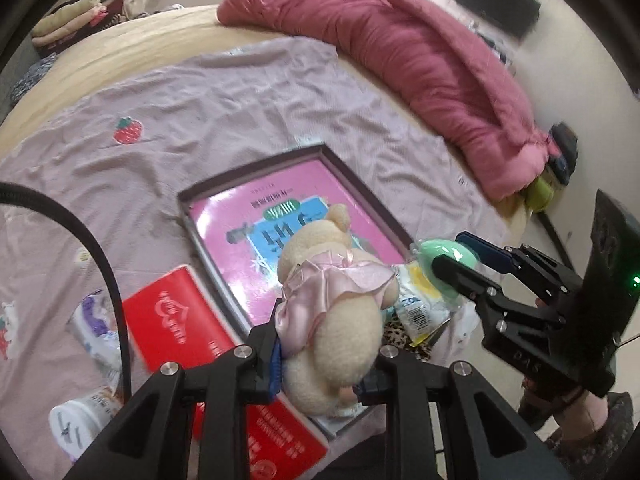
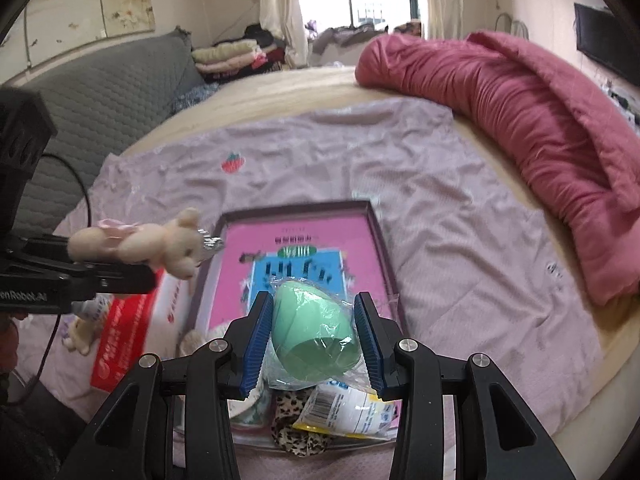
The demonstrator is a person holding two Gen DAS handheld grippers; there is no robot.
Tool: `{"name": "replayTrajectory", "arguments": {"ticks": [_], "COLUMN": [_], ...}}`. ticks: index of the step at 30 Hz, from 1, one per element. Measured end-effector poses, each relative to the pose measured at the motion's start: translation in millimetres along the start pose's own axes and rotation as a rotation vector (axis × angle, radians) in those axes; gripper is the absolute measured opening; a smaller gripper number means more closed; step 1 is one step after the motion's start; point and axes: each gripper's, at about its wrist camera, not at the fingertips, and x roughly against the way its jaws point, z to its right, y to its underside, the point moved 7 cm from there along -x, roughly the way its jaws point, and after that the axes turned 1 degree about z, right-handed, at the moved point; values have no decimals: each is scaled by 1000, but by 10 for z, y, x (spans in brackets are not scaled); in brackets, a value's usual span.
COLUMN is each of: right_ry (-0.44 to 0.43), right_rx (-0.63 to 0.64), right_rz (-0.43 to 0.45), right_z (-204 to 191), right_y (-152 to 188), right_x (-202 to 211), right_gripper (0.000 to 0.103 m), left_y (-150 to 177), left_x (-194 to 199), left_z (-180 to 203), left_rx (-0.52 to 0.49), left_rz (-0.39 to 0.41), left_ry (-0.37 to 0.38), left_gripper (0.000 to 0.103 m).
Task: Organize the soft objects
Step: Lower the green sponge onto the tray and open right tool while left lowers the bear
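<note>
Teddy bear (image 1: 332,312) in the pink satin dress is pinched in my left gripper (image 1: 320,372), jaws closed in on its lower body, head poking forward past the fingertips, held up over the tray (image 1: 192,200) with the pink book (image 1: 248,236) in it. My right gripper (image 2: 314,340) has the green egg-shaped sponge (image 2: 316,332), in its clear plastic wrap, sitting between the blue pads (image 2: 256,344), squeezed from both sides, near the tray's close end. Under it I can see a leopard-print fabric piece (image 2: 296,428) and a packet with a barcode (image 2: 344,408). Red box (image 1: 180,320) sits just left of the tray on the lilac strawberry blanket (image 1: 192,112).
</note>
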Motion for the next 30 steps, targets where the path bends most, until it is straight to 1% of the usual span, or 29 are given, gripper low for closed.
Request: {"name": "replayTrajectory", "arguments": {"ticks": [2,6,12,17,19,27,30], "right_ry": [-7,-8,-2,14,20,8,-1], "right_rx": [-8,-23,-43,-22,-20,-54,-58], "right_rz": [-15,-23,-30,-50,-44,-41,-32], "right_z": [-6,-16,-55,-107,-107,-85,-90], "right_y": [68,150,225,280,289,340,355], "right_x": [-85,-204,-364,-488,-508,-525,-500], "right_gripper": [43,43,44,45,45,46,51], "left_y": [21,45,127,191,211,257,263], "left_x": [-132,-332,-518,-625,-647,-704,-725], "left_z": [12,-22,-43,-53,-64,-108,-99], "left_rx": [-14,-8,-16,-20,-24,-13,-14], "left_rz": [-22,-59,-97,-131,-136,-158,-166], "left_ry": [-22,-44,-62,-67,-73,-80,-80], "left_gripper": [26,27,27,27,27,27,27]}}
